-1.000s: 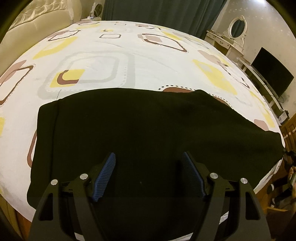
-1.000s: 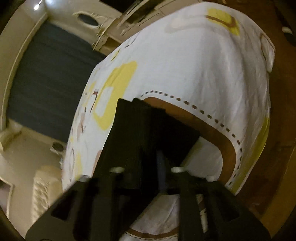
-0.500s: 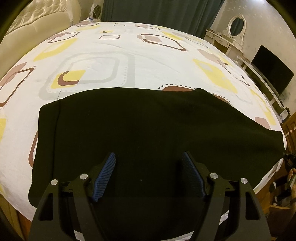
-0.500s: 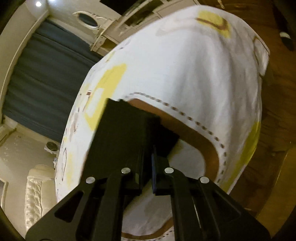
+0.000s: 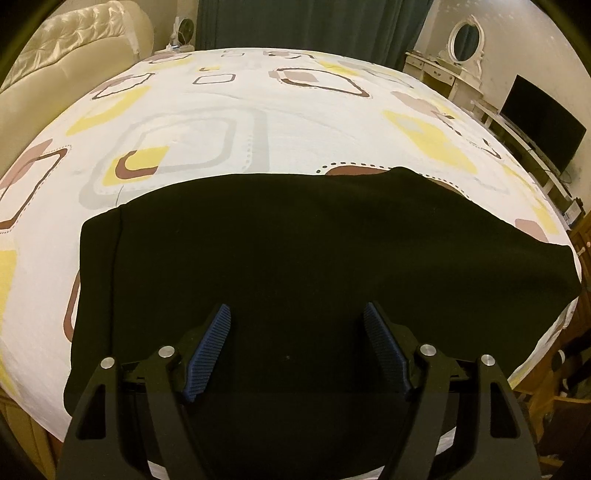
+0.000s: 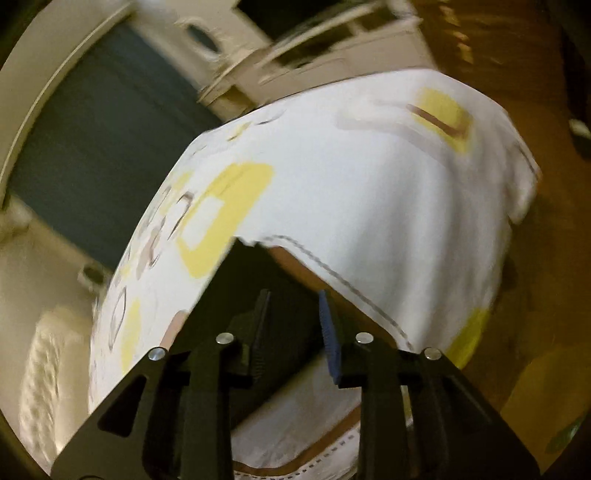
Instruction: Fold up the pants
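Black pants (image 5: 295,240) lie flat across the near side of the bed (image 5: 258,122), waistband end at the left, leg end reaching the right edge. My left gripper (image 5: 295,308) hovers over the middle of the pants, open, its blue pads wide apart with nothing pinched. In the blurred right wrist view, my right gripper (image 6: 293,299) is over the leg end of the pants (image 6: 240,266) near the corner of the bed (image 6: 369,184). Its jaws are opening; the dark cloth lies beneath the gap and the pads do not press on it.
The patterned sheet stretches beyond the pants. A cream headboard (image 5: 74,44) stands far left, a dark curtain (image 5: 295,22) behind, a dresser with an oval mirror (image 5: 465,37) and a TV (image 5: 543,122) at right. Wooden floor (image 6: 535,258) lies past the bed corner.
The right gripper closed on the leg end of the pants, then parted its jaws again while lifting and rolling. The left gripper and the pants beneath it kept still.
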A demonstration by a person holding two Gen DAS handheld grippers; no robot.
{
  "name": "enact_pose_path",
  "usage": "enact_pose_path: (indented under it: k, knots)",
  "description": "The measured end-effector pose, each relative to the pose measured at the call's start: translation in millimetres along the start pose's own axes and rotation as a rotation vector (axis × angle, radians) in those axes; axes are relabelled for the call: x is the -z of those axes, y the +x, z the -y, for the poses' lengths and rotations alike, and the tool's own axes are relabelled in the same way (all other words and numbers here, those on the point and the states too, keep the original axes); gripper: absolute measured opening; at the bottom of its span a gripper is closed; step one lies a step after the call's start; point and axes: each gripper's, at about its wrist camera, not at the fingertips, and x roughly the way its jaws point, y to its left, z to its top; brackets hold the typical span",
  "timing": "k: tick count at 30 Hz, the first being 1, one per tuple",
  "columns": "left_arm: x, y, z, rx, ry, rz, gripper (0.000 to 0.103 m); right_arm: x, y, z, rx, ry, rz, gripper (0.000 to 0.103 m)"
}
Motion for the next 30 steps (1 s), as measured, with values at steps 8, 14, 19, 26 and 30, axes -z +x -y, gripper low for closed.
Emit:
enact_pose_path:
  k: [8,14,19,26,30]
  knots:
    - [1.5,1.7,5.0,-0.021,0.013,0.009,0.077,-54.8,87.8,-38.2,0.039,-0.232,-0.187,0.06]
    - [2.5,5.9,11.7,-0.061,0.023,0.019,0.082,-50.9,126.7,-43.3,-0.008,-0.268,-0.313,0.015]
    - [2.1,9.1,14.6,-0.084,0.026,0.028,0.082,-53.3,113.0,-32.3,0.025,-0.281,-0.233,0.01]
    - [0.9,8.6,13.7,-0.077,0.013,0.025,0.082,-49.8,115.4,-16.1,-0.018,-0.16,-0.194,0.011]
    - [0.7,6.7,12.3,-0.07,0.023,0.024,0.082,-63.3,97.4,-7.7,-0.1,-0.079,-0.193,0.017]
